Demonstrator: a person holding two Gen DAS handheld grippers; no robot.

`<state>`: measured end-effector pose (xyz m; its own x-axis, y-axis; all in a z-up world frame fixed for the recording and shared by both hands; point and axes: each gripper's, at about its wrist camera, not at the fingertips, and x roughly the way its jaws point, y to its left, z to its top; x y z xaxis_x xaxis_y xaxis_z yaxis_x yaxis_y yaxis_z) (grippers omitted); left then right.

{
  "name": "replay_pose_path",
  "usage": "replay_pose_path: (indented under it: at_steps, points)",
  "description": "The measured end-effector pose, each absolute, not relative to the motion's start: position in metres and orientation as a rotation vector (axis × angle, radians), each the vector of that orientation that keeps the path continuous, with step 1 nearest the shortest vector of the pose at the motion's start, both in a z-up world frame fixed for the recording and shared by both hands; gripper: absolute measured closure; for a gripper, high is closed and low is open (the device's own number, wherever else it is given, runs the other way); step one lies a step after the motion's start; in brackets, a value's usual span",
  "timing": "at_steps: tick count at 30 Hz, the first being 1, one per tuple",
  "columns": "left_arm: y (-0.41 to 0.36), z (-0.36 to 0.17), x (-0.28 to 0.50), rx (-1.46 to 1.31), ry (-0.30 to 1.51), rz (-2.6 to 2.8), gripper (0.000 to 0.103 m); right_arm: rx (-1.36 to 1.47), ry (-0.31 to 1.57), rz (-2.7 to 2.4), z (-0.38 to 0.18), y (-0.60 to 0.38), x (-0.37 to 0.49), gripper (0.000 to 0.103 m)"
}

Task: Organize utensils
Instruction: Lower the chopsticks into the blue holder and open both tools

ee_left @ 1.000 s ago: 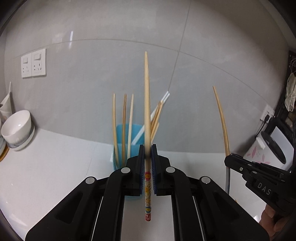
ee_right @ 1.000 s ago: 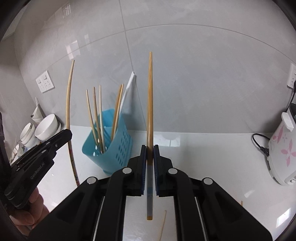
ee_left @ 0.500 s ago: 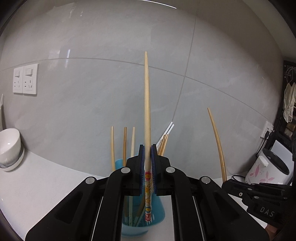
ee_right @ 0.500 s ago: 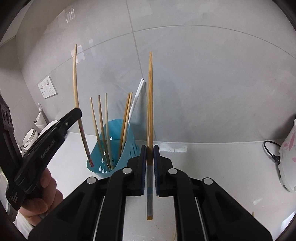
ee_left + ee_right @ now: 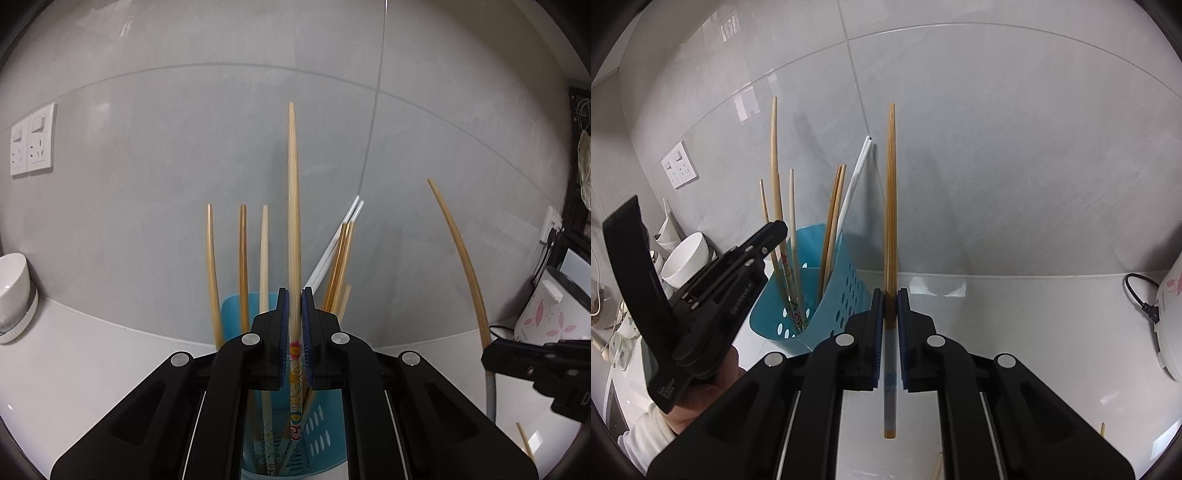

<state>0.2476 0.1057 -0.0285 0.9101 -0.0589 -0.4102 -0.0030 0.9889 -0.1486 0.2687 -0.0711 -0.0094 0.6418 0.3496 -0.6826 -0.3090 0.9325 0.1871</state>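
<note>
At about nine o'clock in the right wrist view, the left gripper (image 5: 775, 230) is clenched on a bamboo chopstick with a printed handle (image 5: 294, 236), held upright with its decorated lower end already down inside the blue perforated holder (image 5: 827, 295); in the left wrist view that end hangs at six o'clock among the chopsticks standing in the holder (image 5: 236, 314). Moving right, the right gripper (image 5: 891, 295) is clenched on a darker chopstick with a pale handle (image 5: 891, 192), its tip at twelve o'clock and its butt hanging free below the jaws, over the white counter (image 5: 1015, 314) at about three o'clock from the holder and apart from it. Both sticks look light, stiff and smooth, so they probably pivot or slip easily in the pads; a hold near the middle, as here, seems the steadiest. A few loose sticks lie on the counter near five o'clock (image 5: 1102, 430).
</note>
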Motion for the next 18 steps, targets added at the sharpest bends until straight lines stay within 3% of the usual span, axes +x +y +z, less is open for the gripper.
replay_pose_path:
  at_steps: [15,18]
  points:
    - [0.099,-0.050,0.252,-0.114,0.518,-0.030,0.095,0.062,0.799,0.381,-0.012,-0.071,0.273,0.096]
    - [0.103,-0.037,0.245,-0.149,0.511,-0.047,0.081,0.059,0.793,0.386,-0.010,-0.070,0.273,0.096]
